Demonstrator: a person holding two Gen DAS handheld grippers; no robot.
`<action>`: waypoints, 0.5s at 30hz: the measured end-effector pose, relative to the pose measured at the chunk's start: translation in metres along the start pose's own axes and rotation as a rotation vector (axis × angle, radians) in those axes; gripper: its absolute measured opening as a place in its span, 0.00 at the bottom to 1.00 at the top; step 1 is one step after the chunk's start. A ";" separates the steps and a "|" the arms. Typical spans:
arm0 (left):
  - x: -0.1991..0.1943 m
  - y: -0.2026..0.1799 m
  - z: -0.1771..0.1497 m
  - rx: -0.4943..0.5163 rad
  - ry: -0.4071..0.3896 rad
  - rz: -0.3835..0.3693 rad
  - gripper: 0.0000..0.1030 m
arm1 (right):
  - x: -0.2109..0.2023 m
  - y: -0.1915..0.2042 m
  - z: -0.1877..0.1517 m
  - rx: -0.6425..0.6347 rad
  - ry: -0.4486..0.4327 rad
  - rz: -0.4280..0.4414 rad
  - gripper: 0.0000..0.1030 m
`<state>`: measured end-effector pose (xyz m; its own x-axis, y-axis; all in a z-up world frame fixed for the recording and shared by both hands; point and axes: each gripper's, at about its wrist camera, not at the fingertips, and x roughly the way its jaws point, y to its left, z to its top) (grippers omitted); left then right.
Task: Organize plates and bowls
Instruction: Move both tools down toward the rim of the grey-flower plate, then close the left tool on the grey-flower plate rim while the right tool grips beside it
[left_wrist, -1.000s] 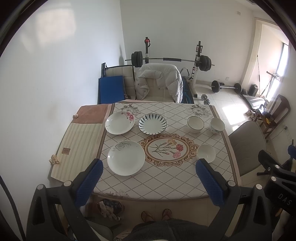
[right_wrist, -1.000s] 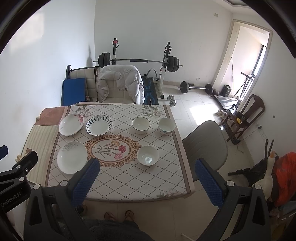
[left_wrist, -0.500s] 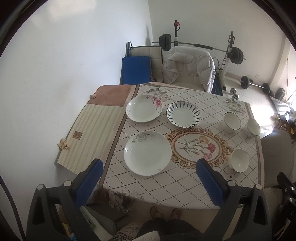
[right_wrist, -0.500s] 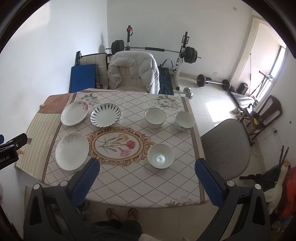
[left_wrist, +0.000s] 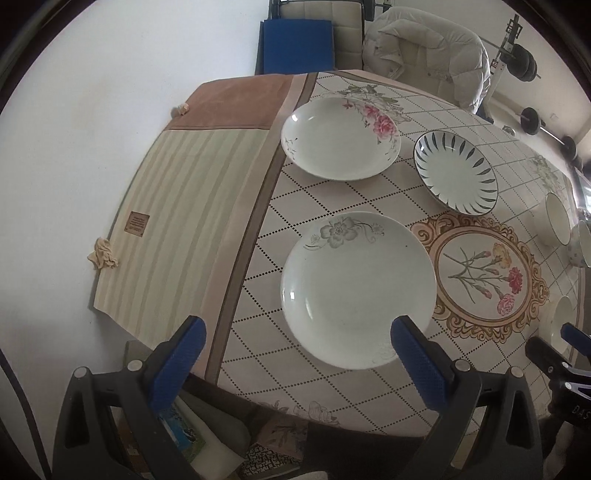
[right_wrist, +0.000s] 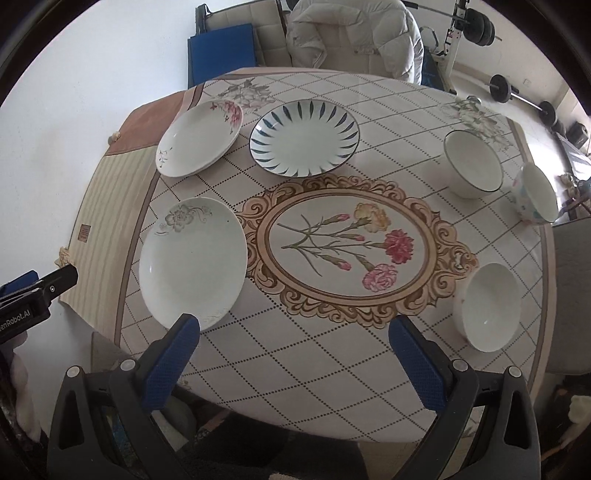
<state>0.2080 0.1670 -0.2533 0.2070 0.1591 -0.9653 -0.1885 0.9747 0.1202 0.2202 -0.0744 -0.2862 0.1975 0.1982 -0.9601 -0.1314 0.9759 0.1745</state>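
**Both grippers hovering, plates first in line**

The large white plate with a grey flower is lying at the table's seven o'clock, directly ahead of the left gripper, whose blue-padded fingers are spread wide and carrying nothing, likely lining up on its rim. The right gripper is gaping empty too, over the patterned tablecloth. The plain white bowl is waiting at four o'clock.

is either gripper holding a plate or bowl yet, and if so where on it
Nothing is held. The left gripper and the right gripper are both open above the table, their blue fingers apart with no plate or bowl between them.
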 end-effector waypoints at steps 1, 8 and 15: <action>0.014 0.004 0.007 0.011 0.018 -0.008 1.00 | 0.016 0.009 0.009 -0.001 0.024 0.012 1.00; 0.110 0.029 0.050 0.062 0.157 -0.119 0.87 | 0.123 0.046 0.044 0.018 0.204 0.040 0.97; 0.175 0.041 0.061 0.108 0.281 -0.229 0.51 | 0.187 0.032 0.055 0.168 0.339 0.152 0.88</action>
<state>0.2948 0.2444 -0.4031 -0.0426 -0.0995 -0.9941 -0.0628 0.9933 -0.0968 0.3060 -0.0008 -0.4487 -0.1466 0.3278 -0.9333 0.0320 0.9446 0.3267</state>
